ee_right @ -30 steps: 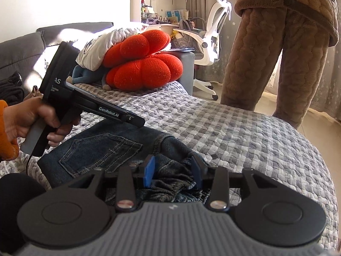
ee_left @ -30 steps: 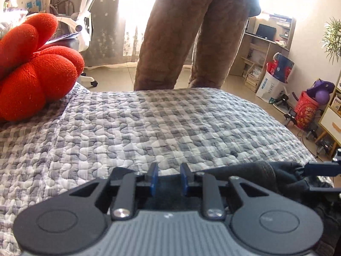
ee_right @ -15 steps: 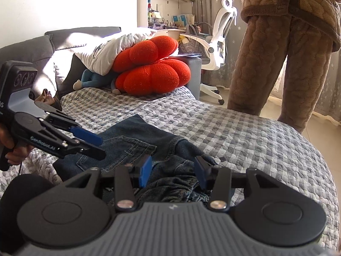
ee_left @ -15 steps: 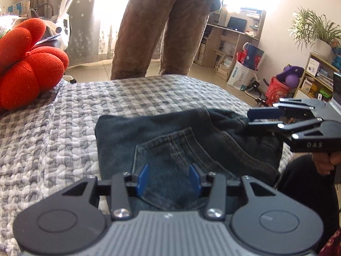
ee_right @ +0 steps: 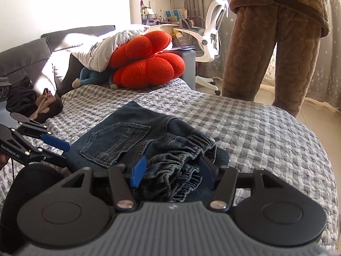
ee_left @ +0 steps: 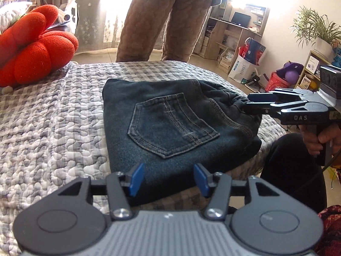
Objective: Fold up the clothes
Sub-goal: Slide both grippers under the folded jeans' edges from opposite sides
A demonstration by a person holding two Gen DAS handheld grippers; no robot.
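The jeans (ee_left: 170,125) sit folded into a compact bundle on the bed (ee_left: 53,117), back pocket facing up, near the front edge of the checked quilt. The left claw (ee_left: 168,178) is open over the near edge of the denim, nothing pinched; its jaws have just been opening. The right claw (ee_right: 172,170) is spread too, jaws just been opening, with the bunched elastic waistband (ee_right: 187,149) loose between the pads. A red cushion (ee_right: 147,61) sits further back on the bed, and a person in brown fleece (ee_right: 272,42) stands beyond it.
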